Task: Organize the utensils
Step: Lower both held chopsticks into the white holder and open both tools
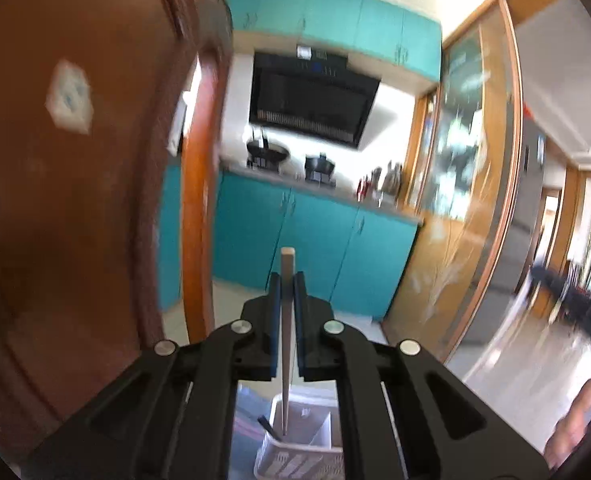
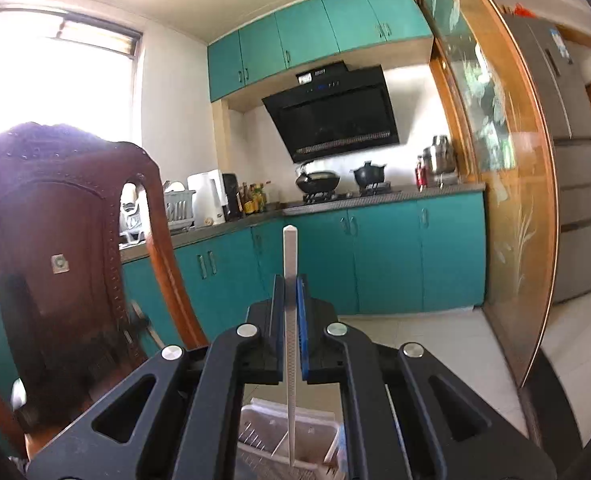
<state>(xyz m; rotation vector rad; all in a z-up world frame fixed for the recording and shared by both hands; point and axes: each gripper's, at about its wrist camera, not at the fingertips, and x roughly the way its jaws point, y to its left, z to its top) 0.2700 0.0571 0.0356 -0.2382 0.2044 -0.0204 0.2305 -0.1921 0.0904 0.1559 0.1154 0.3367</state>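
My left gripper (image 1: 288, 280) is shut on a beige chopstick (image 1: 287, 344) held upright; its lower tip hangs inside a white slotted utensil basket (image 1: 295, 460) below the gripper. A dark utensil (image 1: 269, 428) leans in that basket. My right gripper (image 2: 290, 282) is shut on a white chopstick (image 2: 290, 340), also upright, with its tip down in the white basket (image 2: 263, 440), which has a divider and metal utensils at its left.
A dark wooden chair (image 2: 63, 248) stands close on the left; it also shows in the left wrist view (image 1: 75, 200). Teal kitchen cabinets (image 2: 375, 256), a stove with pots (image 2: 319, 182) and a glass sliding door (image 2: 495, 160) lie ahead.
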